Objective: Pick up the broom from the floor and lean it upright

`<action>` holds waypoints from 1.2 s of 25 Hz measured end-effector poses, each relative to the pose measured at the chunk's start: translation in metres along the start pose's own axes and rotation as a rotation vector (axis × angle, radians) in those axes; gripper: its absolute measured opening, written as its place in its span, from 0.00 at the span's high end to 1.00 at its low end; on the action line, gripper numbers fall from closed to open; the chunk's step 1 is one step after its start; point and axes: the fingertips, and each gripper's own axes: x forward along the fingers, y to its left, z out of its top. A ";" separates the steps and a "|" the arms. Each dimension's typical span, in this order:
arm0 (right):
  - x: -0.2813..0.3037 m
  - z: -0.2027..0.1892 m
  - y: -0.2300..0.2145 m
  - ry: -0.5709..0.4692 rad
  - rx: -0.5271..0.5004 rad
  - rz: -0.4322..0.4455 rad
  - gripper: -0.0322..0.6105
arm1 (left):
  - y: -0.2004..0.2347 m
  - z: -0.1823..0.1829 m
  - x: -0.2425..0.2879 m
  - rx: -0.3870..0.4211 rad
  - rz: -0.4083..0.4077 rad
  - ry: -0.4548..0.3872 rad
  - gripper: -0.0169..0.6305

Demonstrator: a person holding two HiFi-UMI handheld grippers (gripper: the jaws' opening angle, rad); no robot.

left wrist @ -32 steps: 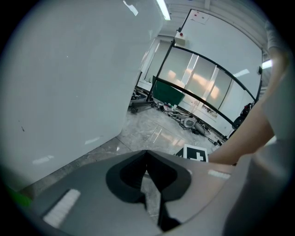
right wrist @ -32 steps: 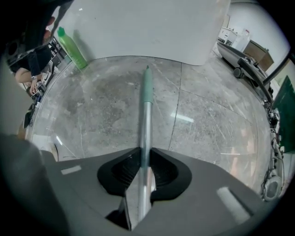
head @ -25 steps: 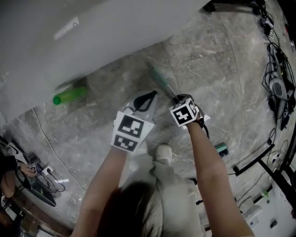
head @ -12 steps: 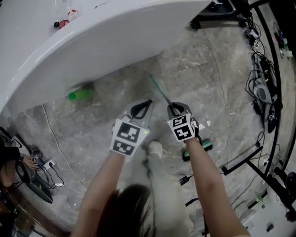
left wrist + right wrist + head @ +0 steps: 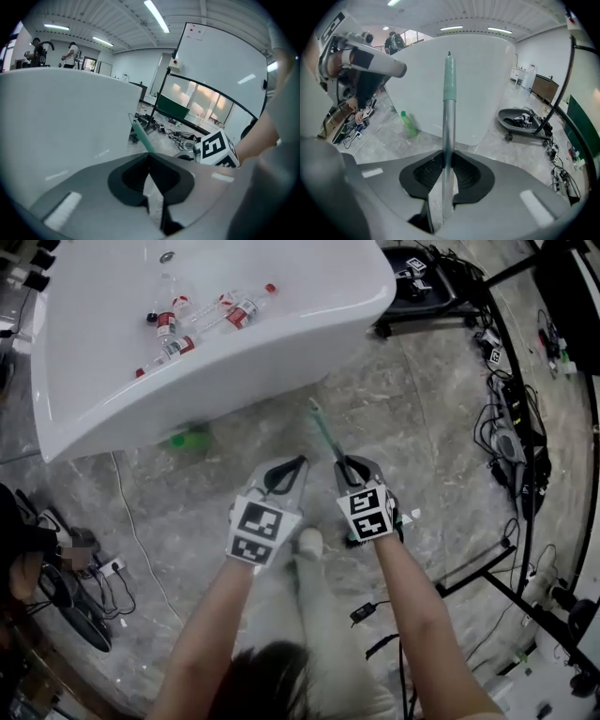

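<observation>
Both grippers had risen. Right gripper (image 5: 354, 465) fingers stayed clenched on the broom handle (image 5: 323, 432), centre frame, lifted off the floor (image 5: 422, 399). Left gripper (image 5: 286, 470) fingers were closed and empty. Leaning was still pending.

Head view hangs high over the tub (image 5: 300, 306), staring steeply down at its near edge. Left gripper view sits low, close against the tub's side. Right gripper view faces the tub from further back. All three catch the broom (image 5: 323, 432); head and right share the bottle (image 5: 190, 439) by the tub.
</observation>
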 end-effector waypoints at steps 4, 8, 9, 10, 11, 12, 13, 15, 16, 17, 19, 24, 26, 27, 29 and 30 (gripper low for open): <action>-0.021 0.038 0.003 -0.036 -0.006 -0.009 0.84 | 0.000 0.028 -0.025 -0.001 0.028 -0.029 0.97; -0.030 0.068 0.002 -0.052 0.022 -0.035 0.83 | 0.003 0.057 -0.042 -0.006 0.055 -0.075 0.97; -0.030 0.076 0.002 -0.050 0.034 -0.045 0.83 | 0.005 0.064 -0.045 -0.006 0.061 -0.090 0.97; -0.029 0.085 0.002 -0.051 0.041 -0.056 0.83 | 0.008 0.071 -0.046 -0.006 0.068 -0.106 0.97; -0.028 0.095 0.001 -0.056 0.044 -0.067 0.83 | 0.012 0.078 -0.047 -0.004 0.075 -0.121 0.97; -0.026 0.106 0.000 -0.065 0.047 -0.079 0.83 | 0.016 0.084 -0.047 -0.004 0.081 -0.134 0.97; -0.025 0.115 -0.001 -0.072 0.054 -0.091 0.83 | 0.020 0.088 -0.047 -0.007 0.087 -0.144 0.97; -0.022 0.130 -0.005 -0.081 0.087 -0.120 0.83 | 0.027 0.090 -0.047 -0.016 0.096 -0.153 0.97; -0.020 0.137 -0.007 -0.085 0.106 -0.135 0.83 | 0.031 0.091 -0.047 -0.022 0.101 -0.154 0.97; -0.018 0.146 -0.009 -0.091 0.118 -0.148 0.83 | 0.035 0.091 -0.048 -0.028 0.108 -0.155 0.97; -0.014 0.164 -0.014 -0.105 0.127 -0.170 0.83 | 0.043 0.093 -0.050 -0.043 0.123 -0.161 0.97; -0.011 0.205 -0.020 -0.152 0.113 -0.198 0.82 | 0.054 0.096 -0.056 -0.056 0.141 -0.172 0.97; -0.009 0.217 -0.015 -0.164 0.097 -0.193 0.82 | 0.059 0.094 -0.059 -0.060 0.149 -0.174 0.97; -0.008 0.223 -0.012 -0.171 0.090 -0.189 0.82 | 0.063 0.094 -0.061 -0.065 0.154 -0.175 0.97; -0.007 0.231 -0.007 -0.183 0.081 -0.184 0.82 | 0.070 0.093 -0.064 -0.074 0.165 -0.177 0.97; -0.005 0.234 -0.005 -0.186 0.078 -0.182 0.82 | 0.072 0.093 -0.065 -0.077 0.169 -0.177 0.97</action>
